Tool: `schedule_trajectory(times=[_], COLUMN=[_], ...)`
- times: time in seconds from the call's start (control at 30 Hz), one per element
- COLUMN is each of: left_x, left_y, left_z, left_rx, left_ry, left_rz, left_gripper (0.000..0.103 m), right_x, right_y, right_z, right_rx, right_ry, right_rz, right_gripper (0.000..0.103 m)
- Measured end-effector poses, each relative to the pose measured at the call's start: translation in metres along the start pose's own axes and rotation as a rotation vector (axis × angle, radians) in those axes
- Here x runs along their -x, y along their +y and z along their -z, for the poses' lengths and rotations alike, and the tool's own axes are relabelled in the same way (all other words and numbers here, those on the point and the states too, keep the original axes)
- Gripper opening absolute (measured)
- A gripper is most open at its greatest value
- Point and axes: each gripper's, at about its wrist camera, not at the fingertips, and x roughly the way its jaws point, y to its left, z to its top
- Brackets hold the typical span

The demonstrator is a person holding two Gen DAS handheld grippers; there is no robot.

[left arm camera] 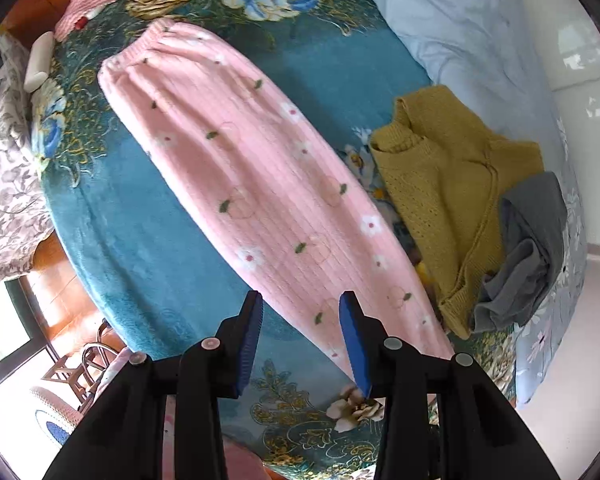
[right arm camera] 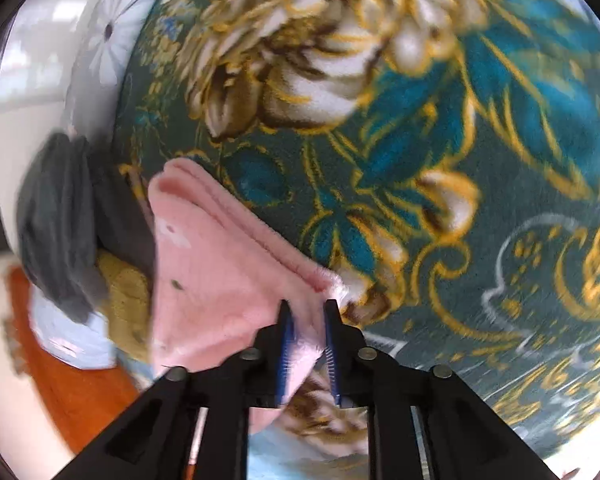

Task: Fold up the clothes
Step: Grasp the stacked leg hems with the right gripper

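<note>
Pink trousers lie stretched from upper left to lower right across the teal floral blanket in my left wrist view. My left gripper hangs spread apart over the leg end, holding nothing. My right gripper is clamped on the pink hem. Mustard sweater and grey garment sit at right.
</note>
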Motion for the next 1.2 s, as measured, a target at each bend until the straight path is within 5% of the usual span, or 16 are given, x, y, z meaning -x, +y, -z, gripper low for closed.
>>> schedule_trajectory(times=[0.2, 0.47, 0.77, 0.87, 1.0, 1.2], left_x=[0.002, 0.007, 0.01, 0.01, -0.013, -0.104], left_y=[0.017, 0.035, 0.032, 0.029, 0.013, -0.053], left_z=[-0.002, -0.002, -0.001, 0.0, 0.002, 0.034], left_rx=[0.03, 0.063, 0.043, 0.02, -0.071, -0.365], left_ry=[-0.007, -0.01, -0.01, -0.014, 0.007, 0.137], left_rz=[-0.011, -0.029, 0.0, 0.019, -0.01, -0.059], left_gripper=[0.04, 0.04, 0.04, 0.04, 0.04, 0.04], right_x=[-0.001, -0.019, -0.023, -0.013, -0.001, 0.015], right_y=[0.026, 0.012, 0.011, 0.021, 0.034, 0.06], right_z=[-0.009, -0.019, -0.011, -0.002, 0.01, 0.033], right_rx=[0.211, 0.177, 0.123, 0.125, 0.138, 0.174], right_ry=[-0.028, 0.036, 0.032, 0.008, -0.023, -0.061], right_rz=[0.106, 0.051, 0.051, 0.013, -0.035, -0.047], right_gripper=[0.045, 0.05, 0.019, 0.016, 0.015, 0.015])
